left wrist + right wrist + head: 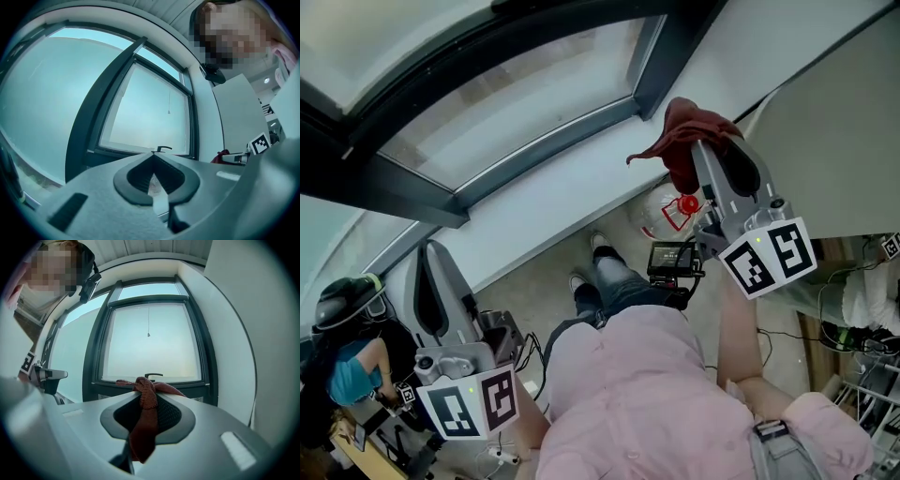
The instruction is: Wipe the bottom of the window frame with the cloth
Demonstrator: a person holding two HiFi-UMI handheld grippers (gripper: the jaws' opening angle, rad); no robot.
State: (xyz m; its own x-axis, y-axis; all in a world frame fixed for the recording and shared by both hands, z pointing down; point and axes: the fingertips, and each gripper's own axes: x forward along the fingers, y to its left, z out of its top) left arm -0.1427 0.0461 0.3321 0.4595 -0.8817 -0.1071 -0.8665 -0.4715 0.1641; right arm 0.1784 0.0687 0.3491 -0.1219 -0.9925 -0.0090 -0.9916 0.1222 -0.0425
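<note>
Presently the red cloth [146,401] is pinched fast in the jaws of the right gripper [711,157], held up before the window frame [194,386] bottom rail, while the left gripper [153,164], held lower, shows jaws pressed together on nothing.

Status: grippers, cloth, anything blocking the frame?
Right hand-held gripper shut on red cloth, aimed at window frame bottom. Left hand-held gripper shut, empty. Handle on bottom rail ahead.

Nothing written can be read from here. The left cube [473,405] and right cube [769,255] carry only black-and-white square patterns; the jug's red label [678,214] is too small.
</note>
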